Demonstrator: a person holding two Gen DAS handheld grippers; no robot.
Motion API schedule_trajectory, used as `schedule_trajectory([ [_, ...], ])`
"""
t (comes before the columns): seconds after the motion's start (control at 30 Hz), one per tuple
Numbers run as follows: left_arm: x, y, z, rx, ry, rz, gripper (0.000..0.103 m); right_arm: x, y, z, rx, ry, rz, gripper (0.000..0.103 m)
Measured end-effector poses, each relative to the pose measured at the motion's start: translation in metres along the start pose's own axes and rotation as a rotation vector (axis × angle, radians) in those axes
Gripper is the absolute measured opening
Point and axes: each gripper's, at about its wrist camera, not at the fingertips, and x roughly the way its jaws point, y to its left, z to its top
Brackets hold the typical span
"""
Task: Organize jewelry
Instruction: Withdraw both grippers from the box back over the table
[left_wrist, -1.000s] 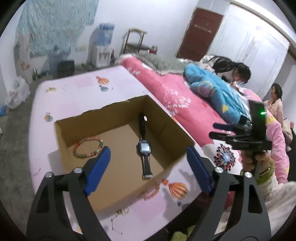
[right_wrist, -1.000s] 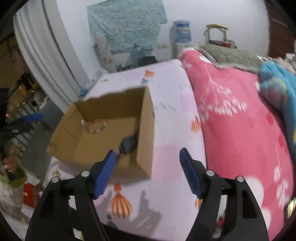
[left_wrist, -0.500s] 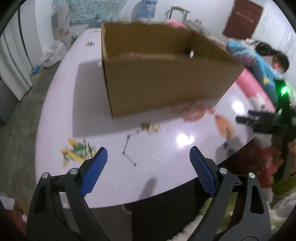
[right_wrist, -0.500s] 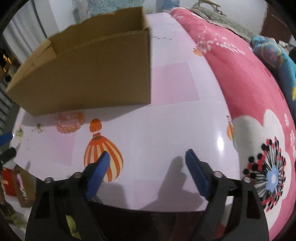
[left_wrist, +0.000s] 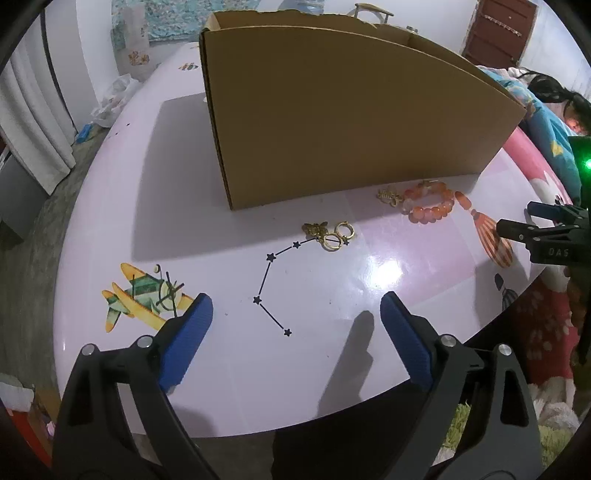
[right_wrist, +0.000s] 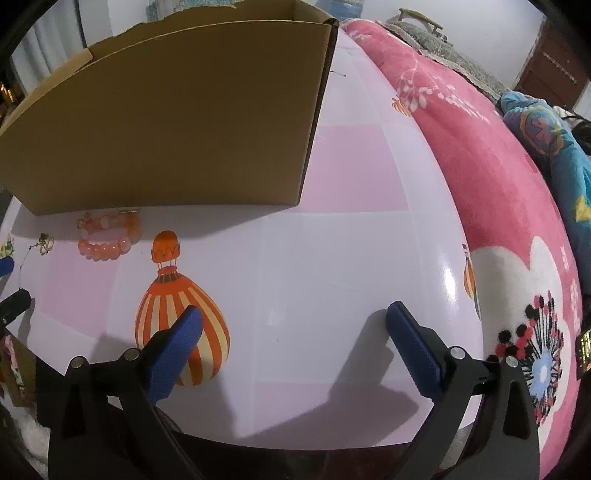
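A brown cardboard box (left_wrist: 351, 122) stands on the glossy lilac table (left_wrist: 332, 369), its inside hidden from here. In front of it lie an orange bead bracelet (left_wrist: 430, 210), gold hoop earrings (left_wrist: 334, 238) with a gold butterfly charm (left_wrist: 314, 228), and another small gold piece (left_wrist: 389, 195). My left gripper (left_wrist: 295, 306) hovers low over the table short of the earrings, jaws opening, nothing between them. My right gripper (right_wrist: 294, 314) hangs over bare table right of the bracelet (right_wrist: 107, 240) and the box (right_wrist: 166, 122), jaws also opening and empty.
A bed with a pink flowered blanket (right_wrist: 498, 166) runs along the table's right side, and a person in blue (left_wrist: 554, 110) lies on it. White curtains (left_wrist: 29, 129) hang at the left. The table's near edge (left_wrist: 295, 432) is just under both grippers.
Both grippers have dropped from above the open box to low over the table in front of it. The watch and bead bracelet inside the box are out of sight. Both jaws stand wider.
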Motion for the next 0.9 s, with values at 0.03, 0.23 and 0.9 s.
schedule_trajectory([
  [0.03, 0.001, -0.001, 0.000, 0.002, -0.001, 0.003, 0.093, 0.001, -0.001, -0.001, -0.002, -0.007, -0.004, 0.096],
  [0.23, 0.009, -0.012, 0.001, 0.064, 0.028, 0.063, 0.096, -0.003, 0.004, -0.005, -0.039, -0.031, -0.006, 0.096],
  [0.9, 0.002, -0.011, -0.012, 0.070, 0.004, 0.067, 0.096, 0.004, 0.061, 0.037, 0.013, -0.093, 0.087, 0.085],
])
